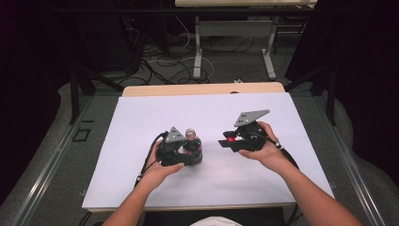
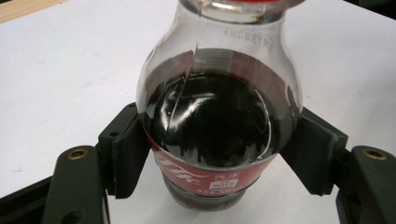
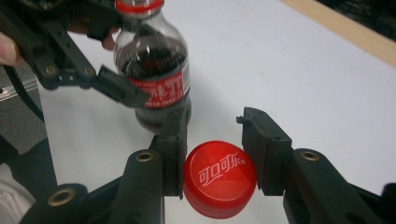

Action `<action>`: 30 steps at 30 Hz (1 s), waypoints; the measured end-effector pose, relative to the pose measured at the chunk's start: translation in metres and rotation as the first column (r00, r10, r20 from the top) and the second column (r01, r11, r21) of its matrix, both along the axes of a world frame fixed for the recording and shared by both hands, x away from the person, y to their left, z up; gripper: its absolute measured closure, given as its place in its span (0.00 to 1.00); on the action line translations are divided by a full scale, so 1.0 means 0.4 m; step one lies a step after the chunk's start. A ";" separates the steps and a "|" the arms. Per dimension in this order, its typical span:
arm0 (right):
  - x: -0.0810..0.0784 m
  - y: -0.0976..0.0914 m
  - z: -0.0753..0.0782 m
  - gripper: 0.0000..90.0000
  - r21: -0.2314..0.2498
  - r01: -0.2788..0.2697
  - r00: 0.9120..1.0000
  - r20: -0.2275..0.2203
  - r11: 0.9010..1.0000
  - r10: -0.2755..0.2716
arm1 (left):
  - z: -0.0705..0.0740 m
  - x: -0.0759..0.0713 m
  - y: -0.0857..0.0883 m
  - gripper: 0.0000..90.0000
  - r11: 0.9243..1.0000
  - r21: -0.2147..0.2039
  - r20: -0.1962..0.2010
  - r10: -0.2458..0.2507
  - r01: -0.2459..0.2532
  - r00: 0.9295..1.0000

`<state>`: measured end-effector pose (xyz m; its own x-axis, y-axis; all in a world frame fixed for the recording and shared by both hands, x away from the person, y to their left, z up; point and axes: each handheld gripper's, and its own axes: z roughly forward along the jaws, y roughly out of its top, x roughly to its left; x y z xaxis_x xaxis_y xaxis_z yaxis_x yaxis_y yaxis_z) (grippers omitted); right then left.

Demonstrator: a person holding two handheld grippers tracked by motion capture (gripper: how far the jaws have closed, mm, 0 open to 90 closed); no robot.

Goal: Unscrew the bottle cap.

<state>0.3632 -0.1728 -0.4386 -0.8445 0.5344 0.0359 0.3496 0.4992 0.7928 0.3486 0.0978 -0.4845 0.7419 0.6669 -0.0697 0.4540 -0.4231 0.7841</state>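
1. High view: bottle (image 1: 192, 145) is stood near-centre on the white table (image 1: 141, 122), clamped by the left gripper (image 1: 190, 153); the right gripper (image 1: 227, 141) is held apart to its right.
2. Left gripper view: pads (image 2: 128, 156) are pressed on both sides of the bottle (image 2: 217, 116); cola is left inside.
3. Right gripper view: the red cap (image 3: 219, 178) is pinched between the jaws, off the bottle (image 3: 154, 70). Uncapping is judged done; the cap is not yet set down.

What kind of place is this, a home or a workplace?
Probably a lab or recording workspace, not a home: a white table under a fixed camera, loose cables on the floor, and a metal-legged bench behind.
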 end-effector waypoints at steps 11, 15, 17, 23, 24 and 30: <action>-0.012 -0.013 -0.067 0.68 -0.043 0.003 0.997 -0.076 0.999 -0.006 | 0.007 0.008 -0.005 0.33 1.000 0.009 0.003 0.010 -0.010 1.000; -0.016 -0.016 -0.085 0.68 -0.037 0.020 0.996 -0.081 0.999 -0.023 | 0.015 0.016 -0.014 0.33 1.000 -0.001 0.012 0.016 -0.016 1.000; -0.018 -0.019 -0.092 0.68 -0.044 0.021 0.995 -0.098 0.999 -0.026 | 0.021 0.022 -0.017 0.33 1.000 0.001 0.009 0.010 -0.010 1.000; -0.023 -0.025 -0.114 0.68 -0.021 0.053 0.993 -0.107 0.998 -0.055 | 0.037 0.045 -0.043 0.33 1.000 -0.011 0.015 0.015 -0.014 1.000; -0.023 -0.029 -0.116 0.68 -0.022 0.053 0.992 -0.112 0.998 -0.056 | 0.038 0.050 -0.048 0.33 1.000 -0.013 0.015 0.016 -0.016 1.000; -0.021 -0.048 -0.129 0.68 -0.001 0.086 0.988 -0.129 0.996 -0.085 | 0.050 0.085 -0.078 0.33 1.000 -0.002 0.009 0.018 -0.018 1.000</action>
<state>0.3549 -0.1919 -0.4900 -0.7840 0.6037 0.1444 0.4901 0.4594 0.7408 0.3825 0.0665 -0.4645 0.7300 0.6804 -0.0644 0.4550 -0.4136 0.7886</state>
